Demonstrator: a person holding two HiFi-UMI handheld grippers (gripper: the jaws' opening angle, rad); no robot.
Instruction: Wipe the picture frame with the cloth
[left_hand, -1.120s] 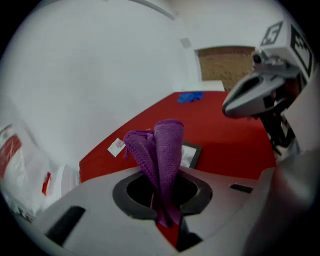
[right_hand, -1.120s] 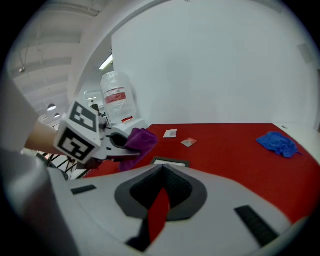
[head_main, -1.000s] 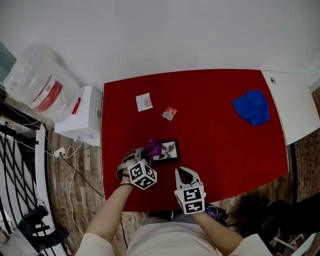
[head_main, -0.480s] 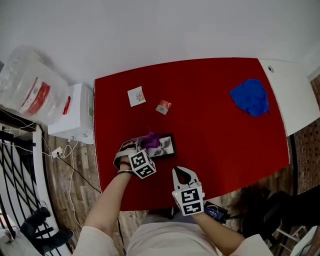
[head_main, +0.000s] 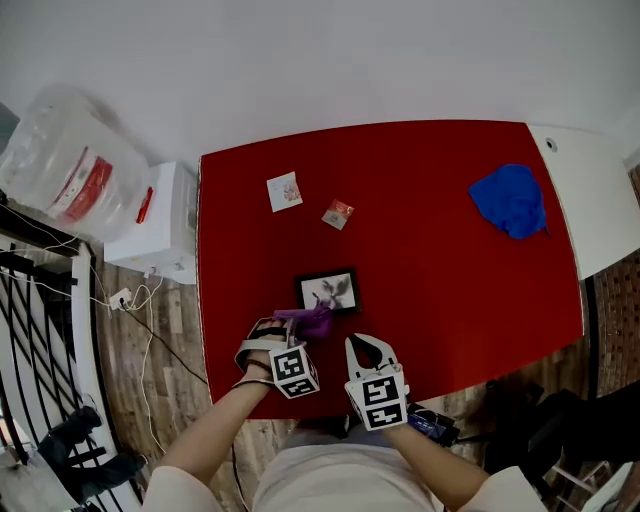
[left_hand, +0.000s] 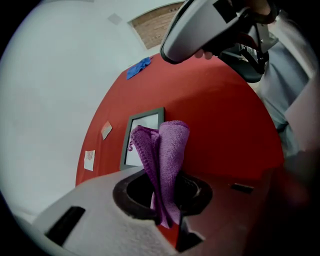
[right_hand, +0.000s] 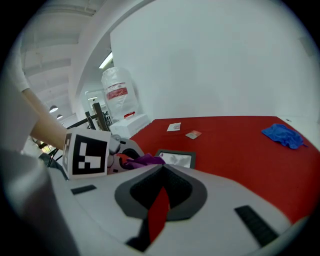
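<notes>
A red surface (head_main: 450, 290) stands against a plain white wall. A white box (head_main: 160, 225) and a big clear plastic bag (head_main: 70, 165) sit beyond its left edge. Lying flat near the front of the surface is the picture frame (head_main: 329, 291), dark-bordered with a pale picture in it. Two small cards (head_main: 286, 190) lie further back, and a blue cloth (head_main: 510, 200) lies well apart at the far right.

The left tongs (head_main: 298, 328) are clamped on a folded purple cloth (head_main: 307, 320), and a good tuft pokes out past the tips. The cloth hovers just short of the frame's near edge. I cannot tell whether it brushes the surface. The right tongs (head_main: 367, 345) wait near the front edge, drawn almost together with nothing in them.

The wipe itself looks to be the step in hand. To do it well, I would carry the cloth forward over the glass and lower it until only the soft tuft bears down, with the hard tips kept off the picture. Strokes should be light and run edge to edge, then round the border. A frame lying loose like this will likely slide under a sideways push. Setting the right tongs against its right border would steady it.
</notes>
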